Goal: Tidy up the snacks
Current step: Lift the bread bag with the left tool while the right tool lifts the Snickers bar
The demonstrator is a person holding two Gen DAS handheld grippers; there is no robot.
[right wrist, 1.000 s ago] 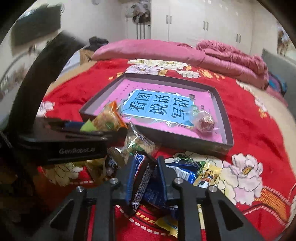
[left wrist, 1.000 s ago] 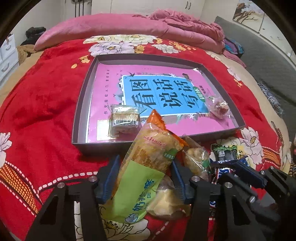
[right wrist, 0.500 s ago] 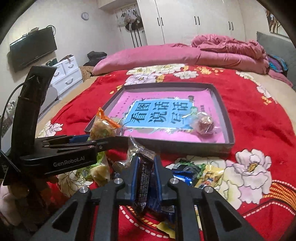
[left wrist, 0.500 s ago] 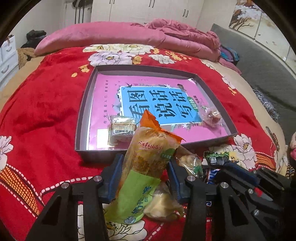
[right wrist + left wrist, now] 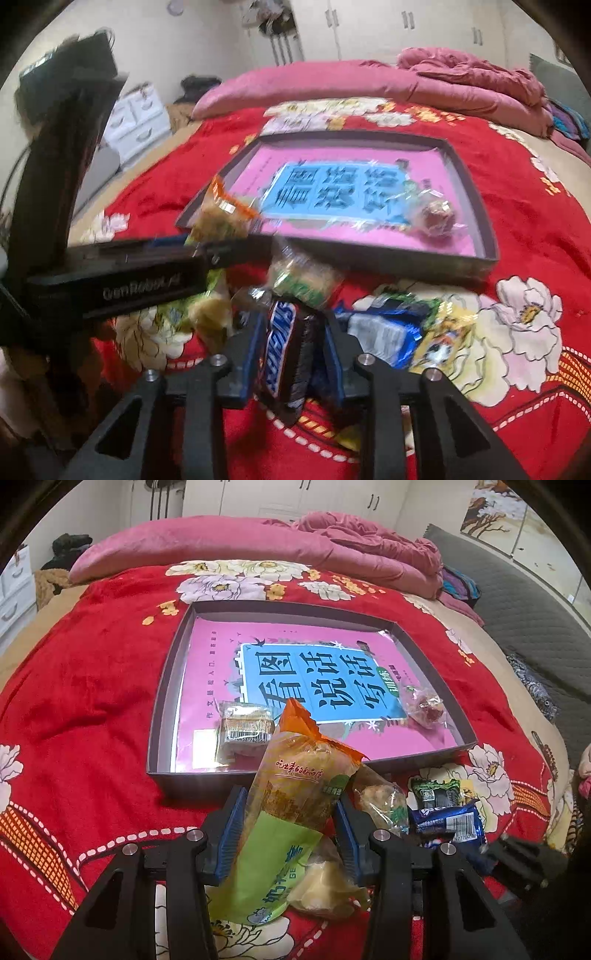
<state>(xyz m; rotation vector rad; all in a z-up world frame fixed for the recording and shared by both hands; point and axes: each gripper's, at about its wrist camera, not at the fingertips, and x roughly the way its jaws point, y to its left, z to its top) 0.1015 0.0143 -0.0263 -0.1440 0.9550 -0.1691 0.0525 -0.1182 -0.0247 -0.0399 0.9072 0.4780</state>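
Red floral bedspread point(image 5: 92, 686) carries everything. Left gripper point(image 5: 290, 830) clamps the orange-green bag point(image 5: 295, 801); lift it clear into the far tray point(image 5: 162, 716). Right gripper point(image 5: 291, 354) has just been loosening, fingers point(image 5: 255, 350) around the Snickers bar point(image 5: 282, 350).

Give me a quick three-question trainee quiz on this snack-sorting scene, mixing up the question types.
1. True or false: the left gripper is clamped on the orange-and-green snack bag.
2. How many wrapped snacks lie inside the tray?
3. What lines the tray floor? A: a towel. B: a pink-and-blue book. C: foil.

Key
1. True.
2. Two: the barcode-labelled packet and the clear-wrapped reddish sweet.
3. B.
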